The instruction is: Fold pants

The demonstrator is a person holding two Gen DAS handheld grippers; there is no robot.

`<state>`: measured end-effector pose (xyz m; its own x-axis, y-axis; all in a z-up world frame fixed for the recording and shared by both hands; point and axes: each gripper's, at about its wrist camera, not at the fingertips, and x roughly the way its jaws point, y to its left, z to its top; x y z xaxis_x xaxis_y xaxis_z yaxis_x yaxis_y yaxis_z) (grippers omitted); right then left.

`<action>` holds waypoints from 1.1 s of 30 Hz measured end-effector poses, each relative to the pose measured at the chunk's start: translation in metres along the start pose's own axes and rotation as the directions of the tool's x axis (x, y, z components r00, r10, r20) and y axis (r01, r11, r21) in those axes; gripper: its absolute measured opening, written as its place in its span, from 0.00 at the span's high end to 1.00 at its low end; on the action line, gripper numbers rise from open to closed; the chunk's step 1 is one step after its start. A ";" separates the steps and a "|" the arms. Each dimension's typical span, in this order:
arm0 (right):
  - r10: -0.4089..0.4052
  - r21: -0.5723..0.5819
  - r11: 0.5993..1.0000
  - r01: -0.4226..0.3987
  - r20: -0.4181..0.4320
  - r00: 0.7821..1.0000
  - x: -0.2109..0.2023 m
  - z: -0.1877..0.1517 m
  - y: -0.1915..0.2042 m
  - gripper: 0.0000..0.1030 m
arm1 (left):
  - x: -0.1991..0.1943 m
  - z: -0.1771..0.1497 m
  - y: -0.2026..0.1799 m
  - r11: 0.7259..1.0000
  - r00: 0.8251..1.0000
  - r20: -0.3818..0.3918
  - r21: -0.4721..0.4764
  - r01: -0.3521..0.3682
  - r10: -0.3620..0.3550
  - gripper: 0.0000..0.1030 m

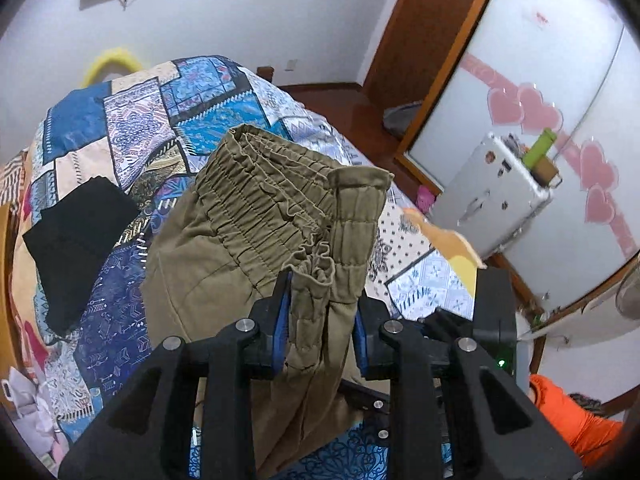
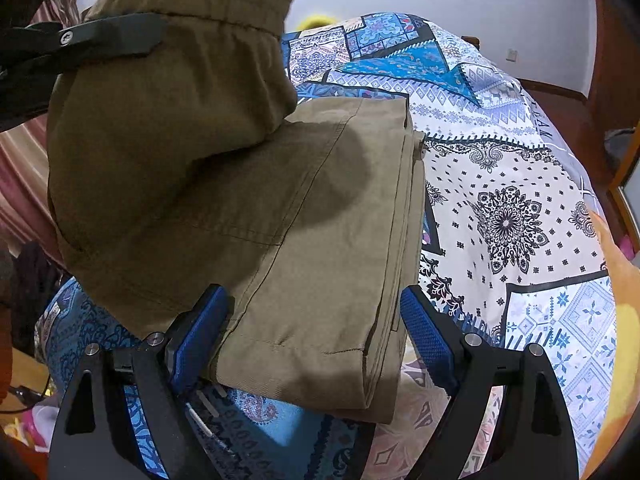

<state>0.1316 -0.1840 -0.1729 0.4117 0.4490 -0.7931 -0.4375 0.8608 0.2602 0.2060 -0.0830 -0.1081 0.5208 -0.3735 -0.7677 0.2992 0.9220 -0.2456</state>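
The olive-green pants (image 1: 256, 216) have an elastic ruched waistband. My left gripper (image 1: 320, 320) is shut on the waistband end and holds it up above the bed. In the right wrist view the folded legs of the pants (image 2: 320, 240) lie flat on the patterned bedspread (image 2: 520, 200), with the lifted waist part hanging over them at upper left. My right gripper (image 2: 316, 336) is open, its blue pads on either side of the folded leg end, low over the bed. The left gripper's black finger (image 2: 108, 36) shows at upper left, pressed on the cloth.
A black folded garment (image 1: 76, 232) lies on the bed at left. A grey case (image 1: 492, 196) with a green bottle stands by the frosted sliding door (image 1: 560, 80). An orange cloth (image 1: 572, 420) lies at lower right. A yellow-orange item (image 2: 616, 300) lies at the bed's right edge.
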 end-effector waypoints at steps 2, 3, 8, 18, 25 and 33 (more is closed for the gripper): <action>0.000 0.000 1.000 0.000 0.000 1.000 0.000 0.000 0.000 0.16 | 0.002 -0.001 -0.004 1.000 1.000 -0.022 0.016 0.006 -0.006 0.60; 0.001 0.001 1.000 -0.001 0.000 1.000 0.000 0.000 0.000 0.16 | 0.000 -0.002 -0.004 0.999 0.999 -0.022 0.014 0.029 -0.028 0.45; 0.002 0.005 1.000 -0.002 0.003 1.000 -0.003 0.000 -0.001 0.16 | -0.022 -0.003 0.001 1.000 0.998 0.062 0.019 -0.007 0.006 0.24; -0.027 0.016 1.000 0.027 0.016 1.000 -0.022 -0.009 -0.008 0.16 | 0.010 0.020 0.082 0.973 0.976 0.004 -0.079 -0.217 0.218 0.15; -0.075 0.025 0.997 0.074 0.042 0.996 -0.042 -0.012 -0.014 0.16 | 0.086 0.029 0.121 0.962 0.957 -0.157 -0.089 -0.258 0.243 0.15; -0.139 0.114 0.984 0.134 0.037 0.990 -0.051 -0.014 -0.040 0.16 | 0.160 0.022 0.129 0.951 0.918 -0.249 0.074 -0.299 0.308 0.00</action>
<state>0.1169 -0.2448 -0.1501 0.4980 0.3339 -0.8003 -0.2841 0.9348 0.2132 0.3455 -0.0261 -0.2492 0.3715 -0.0334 -0.9278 0.1876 0.9814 0.0398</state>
